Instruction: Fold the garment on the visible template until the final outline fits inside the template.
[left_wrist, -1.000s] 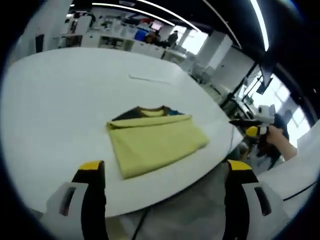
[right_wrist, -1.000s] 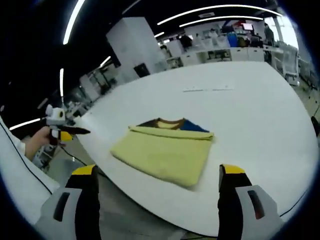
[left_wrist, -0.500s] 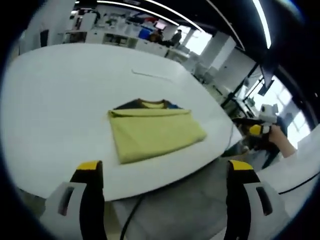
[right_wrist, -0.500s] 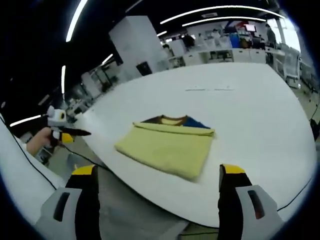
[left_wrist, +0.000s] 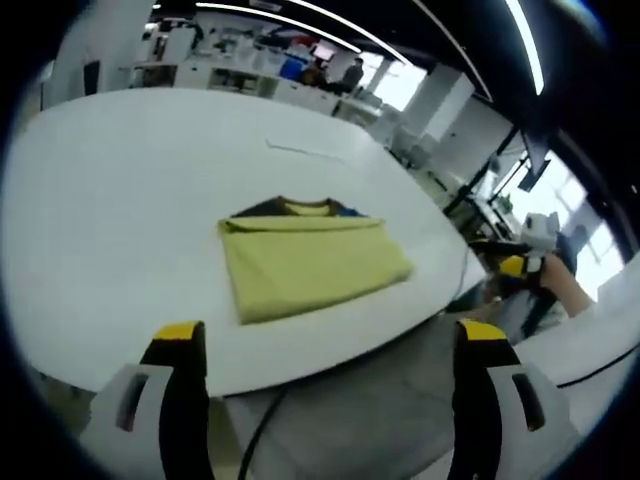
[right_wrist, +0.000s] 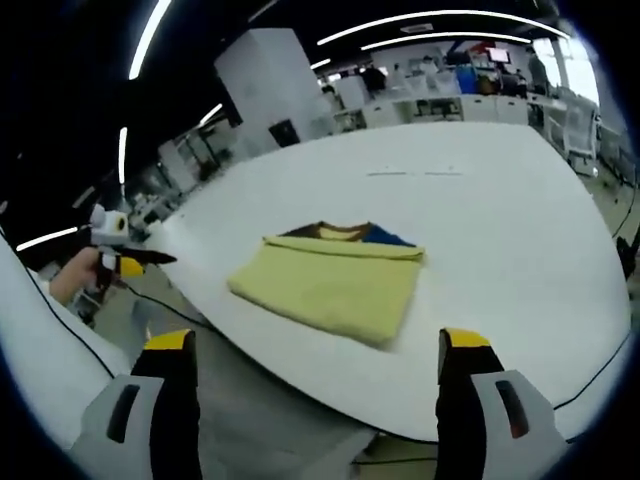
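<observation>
Your folded yellow garment (left_wrist: 310, 265) lies flat near the white table's (left_wrist: 120, 200) near edge, bare tabletop all around it. You hold the left gripper (left_wrist: 325, 345) and right gripper (right_wrist: 315, 355) off the table, jaws spread, pinching nothing.

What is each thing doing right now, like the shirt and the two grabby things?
Yellow shirt: folded into a flat rectangle, dark collar showing at its far edge.
White table: holding the shirt near its edge.
Left hand-held gripper: open, holding nothing.
Right hand-held gripper: open, holding nothing.
</observation>
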